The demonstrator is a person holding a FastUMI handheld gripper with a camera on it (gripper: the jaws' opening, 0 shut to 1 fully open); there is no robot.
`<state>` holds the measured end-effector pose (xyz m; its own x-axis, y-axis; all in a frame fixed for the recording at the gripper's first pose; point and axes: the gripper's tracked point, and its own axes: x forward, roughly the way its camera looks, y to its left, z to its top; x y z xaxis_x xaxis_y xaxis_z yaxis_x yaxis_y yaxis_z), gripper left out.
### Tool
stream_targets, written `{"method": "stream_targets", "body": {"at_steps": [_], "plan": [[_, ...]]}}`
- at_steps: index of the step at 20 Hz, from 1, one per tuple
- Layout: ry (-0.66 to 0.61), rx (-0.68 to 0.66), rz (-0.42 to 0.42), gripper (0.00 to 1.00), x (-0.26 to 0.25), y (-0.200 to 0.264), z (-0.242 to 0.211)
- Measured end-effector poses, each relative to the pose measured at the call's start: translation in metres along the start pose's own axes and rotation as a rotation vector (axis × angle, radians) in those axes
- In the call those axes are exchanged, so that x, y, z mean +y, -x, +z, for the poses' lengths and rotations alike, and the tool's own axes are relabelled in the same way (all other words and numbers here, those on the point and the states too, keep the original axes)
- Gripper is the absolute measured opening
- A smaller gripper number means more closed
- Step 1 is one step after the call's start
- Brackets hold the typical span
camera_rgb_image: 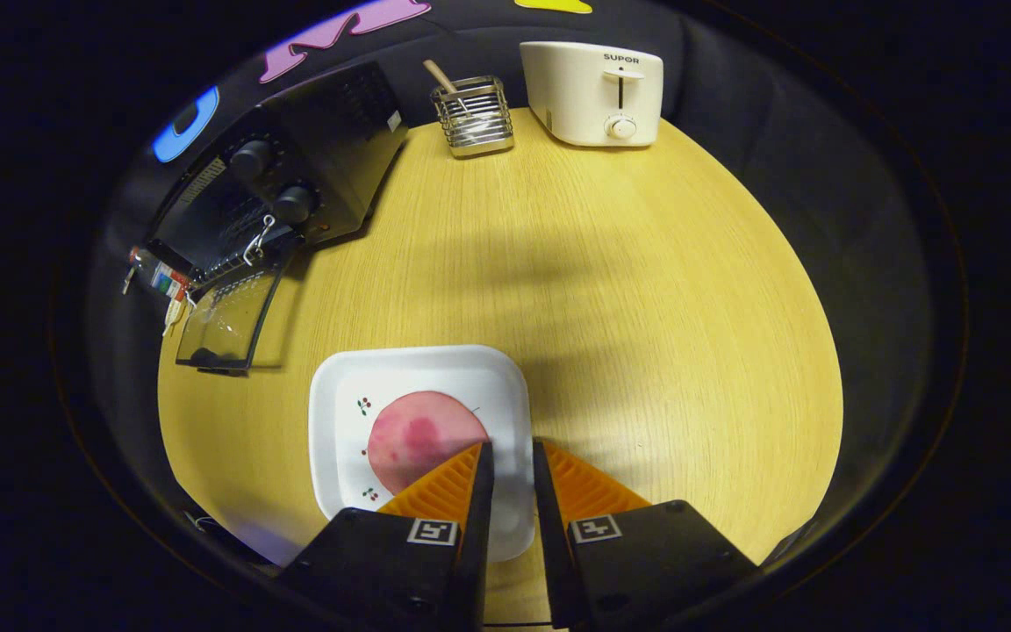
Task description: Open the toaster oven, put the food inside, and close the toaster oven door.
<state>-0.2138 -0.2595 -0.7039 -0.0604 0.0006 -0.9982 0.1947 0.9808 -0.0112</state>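
So the gripper (512, 449) is hovering over the near edge of a white square plate (343, 412) on the light wood table (646, 307), its fingers (476, 478) only a narrow gap apart and nothing between them. The food, a round pink slice of ham or similar (413, 434), sits flat on the plate, just ahead of the left finger and partly tucked under its tip. Off to the left, well apart from the plate, the black toaster oven (295, 167) has its glass door (229, 320) dropped open. Beyond, by the wall, there's a wire utensil holder (473, 118) and a cream pop-up toaster (593, 92).
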Motion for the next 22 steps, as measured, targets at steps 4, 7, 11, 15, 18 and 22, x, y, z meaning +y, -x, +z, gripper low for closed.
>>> {"method": "stream_targets", "body": {"at_steps": [4,7,11,15,18,22], "plan": [[-0.088,0.077,0.094,0.2,0.001,-0.023,-0.01],[-0.184,0.116,0.165,0.09,0.003,0.0,-0.007],[-0.182,0.133,0.183,0.09,0.002,-0.001,-0.008],[-0.105,0.184,0.203,0.07,0.004,-0.001,-0.012],[-0.17,0.244,0.312,0.05,0.011,0.001,-0.014],[-0.351,0.305,0.448,0.05,0.013,0.001,-0.02]]}}
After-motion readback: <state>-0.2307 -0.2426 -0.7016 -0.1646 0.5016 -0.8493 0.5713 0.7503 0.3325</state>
